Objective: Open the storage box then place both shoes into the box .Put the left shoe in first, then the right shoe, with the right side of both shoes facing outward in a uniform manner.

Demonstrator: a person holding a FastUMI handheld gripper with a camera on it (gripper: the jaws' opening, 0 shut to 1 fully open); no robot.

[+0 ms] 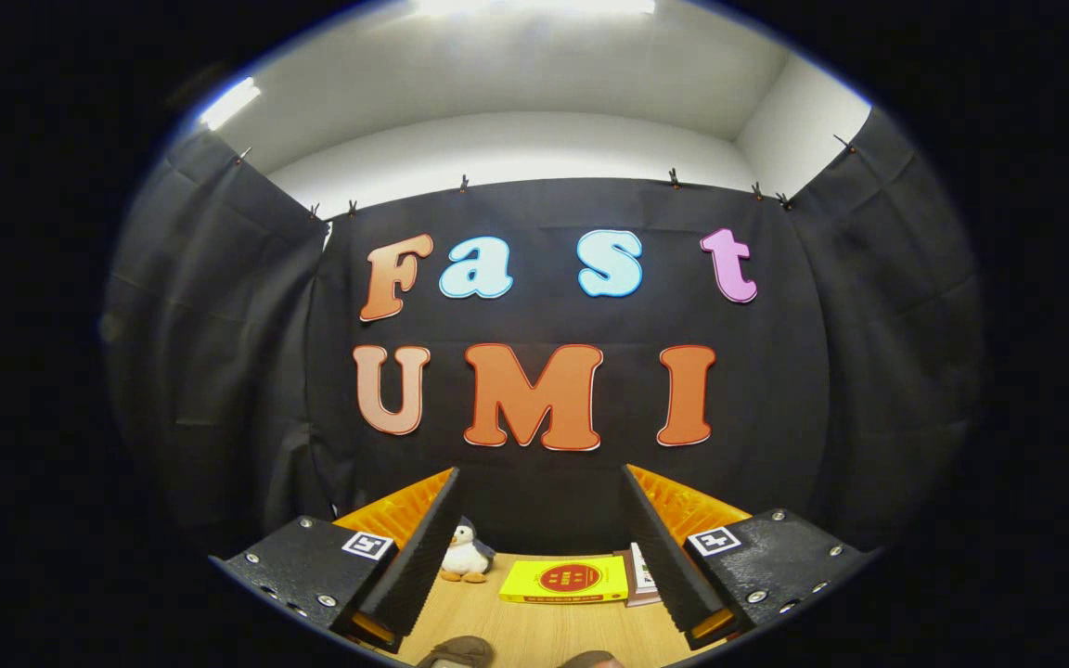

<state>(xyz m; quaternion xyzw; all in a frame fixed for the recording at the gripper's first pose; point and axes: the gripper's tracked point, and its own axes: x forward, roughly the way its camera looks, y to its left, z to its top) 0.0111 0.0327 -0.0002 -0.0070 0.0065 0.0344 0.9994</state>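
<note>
Tool (540, 547): sitting at bottom centre of frame, fingers spread wide apart and gripping nothing. Left finger (409, 557) showing a black ribbed pad with orange backing; right finger (669, 557) mirroring it. Each black housing carrying a small square black-and-white marker.

Surface (534, 631): light wood, lying low in the frame between and beyond the fingers, meeting the black cloth wall at the back.

Shoes: two rounded brown shapes peeking in at the very bottom of the frame, lying on the surface between the fingers. Left-hand brown shape (456, 652) sitting just left of centre, right-hand brown shape (590, 660) just right of centre, the two a little apart. Most likely shoe tips, but too little showing to tell which shoe is which or which way either is facing.

Penguin toy (465, 554): small, white with a dark head, standing upright at lower left of centre, just beside the left finger's pad, near the back of the surface.

Yellow book (565, 581): lying flat at lower centre, bearing a red round emblem, beyond the brown shapes.

Second book (638, 575): lying just right of the yellow one, touching or nearly so, partly hiding behind the right finger.
</note>
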